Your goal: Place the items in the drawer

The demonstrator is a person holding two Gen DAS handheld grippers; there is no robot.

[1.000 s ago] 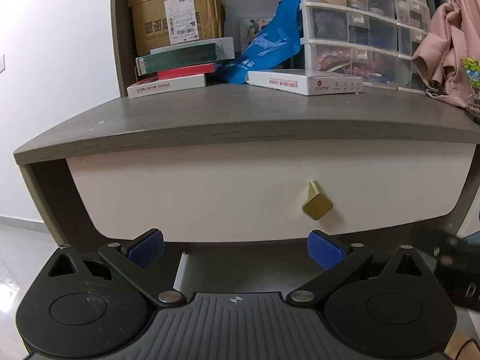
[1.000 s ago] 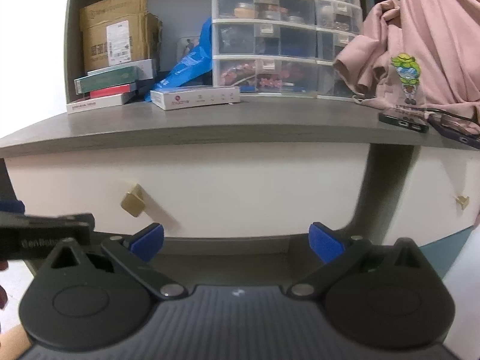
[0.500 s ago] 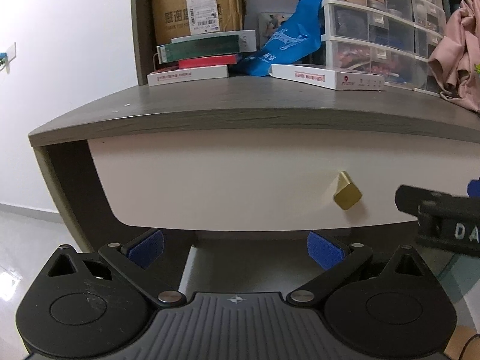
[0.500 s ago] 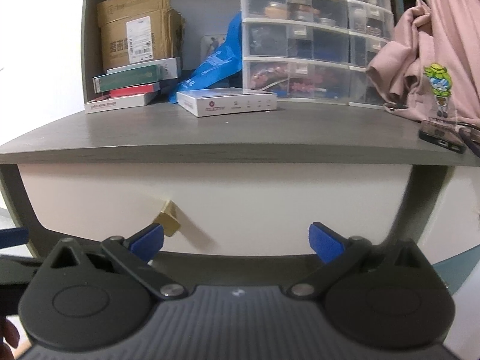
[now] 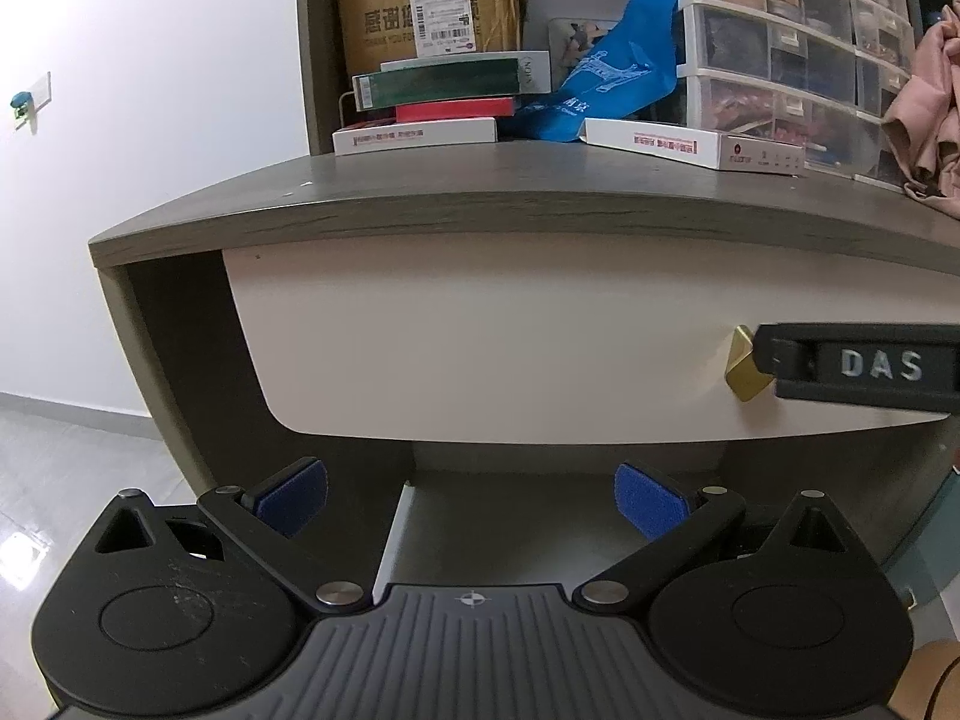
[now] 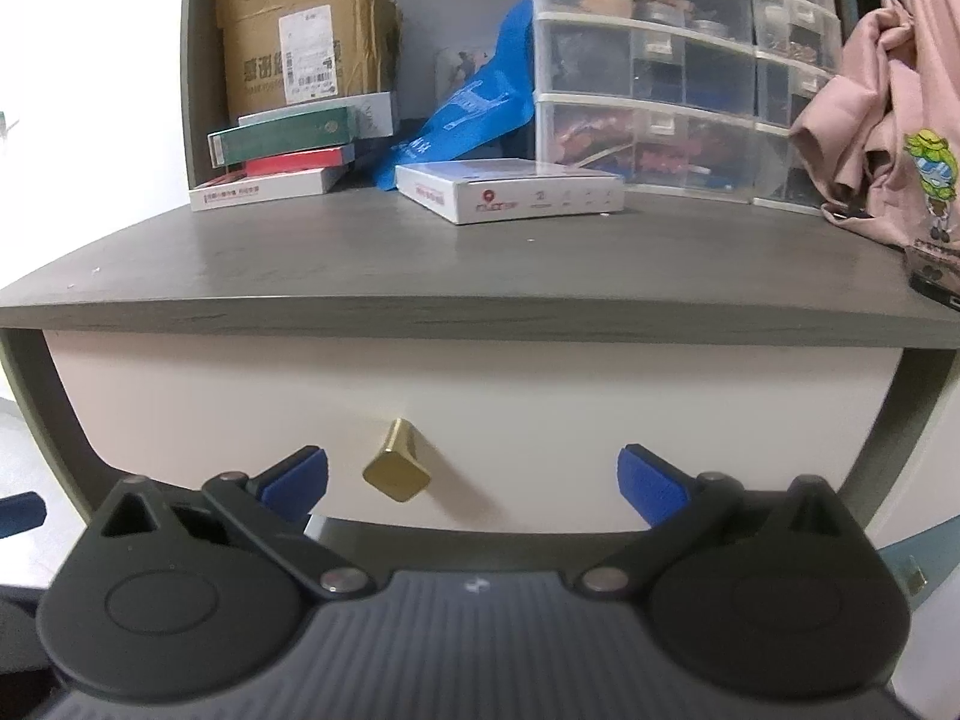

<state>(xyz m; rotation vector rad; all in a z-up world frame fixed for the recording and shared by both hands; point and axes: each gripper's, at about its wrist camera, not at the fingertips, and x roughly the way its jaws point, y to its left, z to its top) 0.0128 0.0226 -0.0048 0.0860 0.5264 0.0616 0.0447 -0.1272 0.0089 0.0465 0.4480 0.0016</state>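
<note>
A white drawer (image 6: 540, 396) with a gold square knob (image 6: 397, 469) sits shut under the grey desktop (image 6: 480, 264). My right gripper (image 6: 472, 483) is open and empty, close in front of the drawer, with the knob between its blue pads, nearer the left one (image 6: 297, 480). In the left wrist view the right gripper's black finger (image 5: 858, 367) reaches the knob (image 5: 744, 369) from the right. My left gripper (image 5: 471, 504) is open and empty, low and left of the knob. A white box (image 6: 510, 187) lies on the desktop.
At the back of the desktop are a stack of flat boxes (image 6: 288, 156), a cardboard box (image 6: 300, 54), a blue bag (image 6: 468, 114) and clear plastic drawers (image 6: 672, 72). Pink clothing (image 6: 888, 114) and a phone (image 6: 936, 270) lie at the right. A white wall (image 5: 150, 180) stands left.
Both grippers have moved: the left view has shifted left of the drawer, and the right gripper has closed in on the knob, which now sits between its pads.
</note>
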